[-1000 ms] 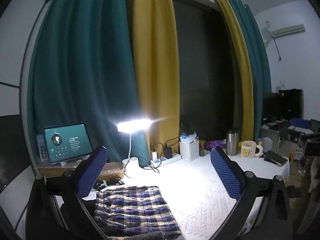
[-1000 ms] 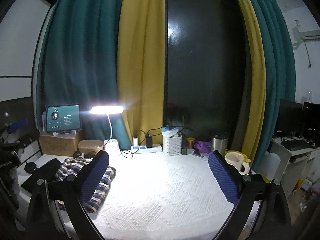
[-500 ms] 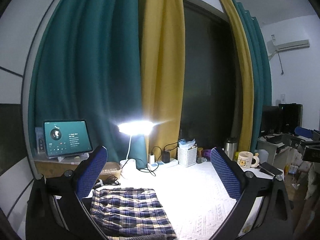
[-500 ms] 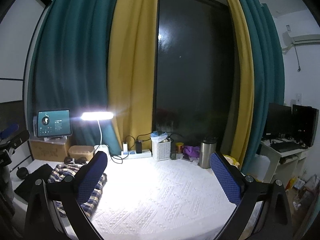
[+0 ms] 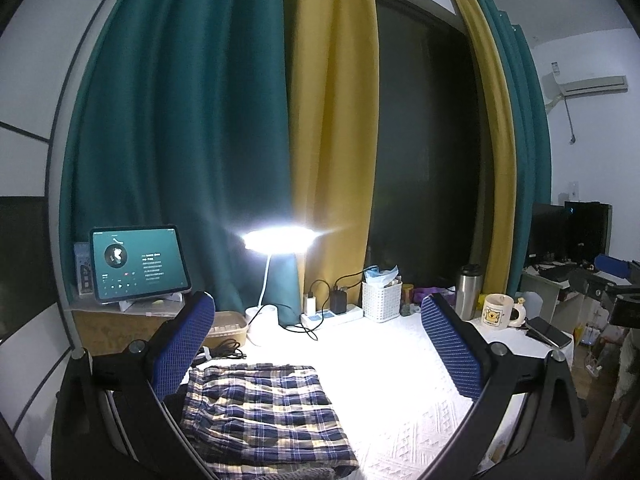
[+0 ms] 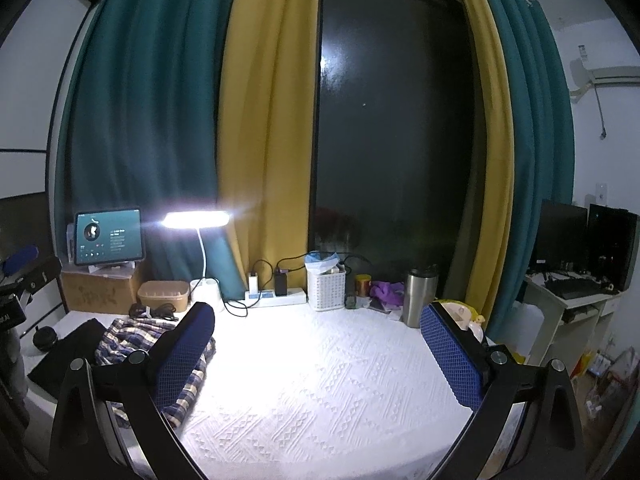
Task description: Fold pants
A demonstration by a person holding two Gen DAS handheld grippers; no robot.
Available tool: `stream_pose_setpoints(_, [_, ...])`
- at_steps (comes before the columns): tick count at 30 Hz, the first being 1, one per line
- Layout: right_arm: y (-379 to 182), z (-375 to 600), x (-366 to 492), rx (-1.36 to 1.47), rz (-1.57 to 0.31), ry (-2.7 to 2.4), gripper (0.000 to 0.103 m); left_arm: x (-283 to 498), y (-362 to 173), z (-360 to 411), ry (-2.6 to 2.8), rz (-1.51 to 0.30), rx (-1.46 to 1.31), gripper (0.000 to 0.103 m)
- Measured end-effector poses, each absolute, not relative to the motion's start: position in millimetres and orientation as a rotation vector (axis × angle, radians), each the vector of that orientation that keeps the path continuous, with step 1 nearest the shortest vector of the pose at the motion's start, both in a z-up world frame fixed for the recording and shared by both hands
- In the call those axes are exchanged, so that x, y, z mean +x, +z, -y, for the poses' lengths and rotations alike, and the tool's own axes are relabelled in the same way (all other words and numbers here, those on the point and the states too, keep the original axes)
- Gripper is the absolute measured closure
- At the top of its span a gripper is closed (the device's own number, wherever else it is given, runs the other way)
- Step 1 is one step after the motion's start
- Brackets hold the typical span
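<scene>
My L tongs (image 5: pixel 316 336) and R tongs (image 6: pixel 316 344) both spread, empty. L view: folded plaid pants (image 5: pixel 264 412), printed mug (image 5: pixel 496 311). R view: black cloth (image 6: pixel 68 350) beside pants. Tablet (image 6: pixel 109 235) text unreadable.

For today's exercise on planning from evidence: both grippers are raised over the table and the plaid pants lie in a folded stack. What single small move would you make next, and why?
Probably draw both grippers back and stop. The plaid pants already lie as a flat folded stack on the white tablecloth, and the left gripper and right gripper are both open, holding nothing.
</scene>
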State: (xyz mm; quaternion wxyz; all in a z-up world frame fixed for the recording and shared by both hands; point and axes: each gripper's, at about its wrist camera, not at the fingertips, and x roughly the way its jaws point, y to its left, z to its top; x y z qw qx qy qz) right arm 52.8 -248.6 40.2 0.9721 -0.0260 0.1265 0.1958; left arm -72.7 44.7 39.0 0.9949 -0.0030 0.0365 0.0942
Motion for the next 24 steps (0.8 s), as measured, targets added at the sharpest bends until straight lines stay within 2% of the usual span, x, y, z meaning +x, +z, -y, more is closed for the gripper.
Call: stream_pose_setpoints(24, [38.7, 248.2, 54.2, -0.056, -0.261, 0.401, 0.0, -71.8, 38.5, -41.6, 0.189, -0.084, 0.001, 0.001])
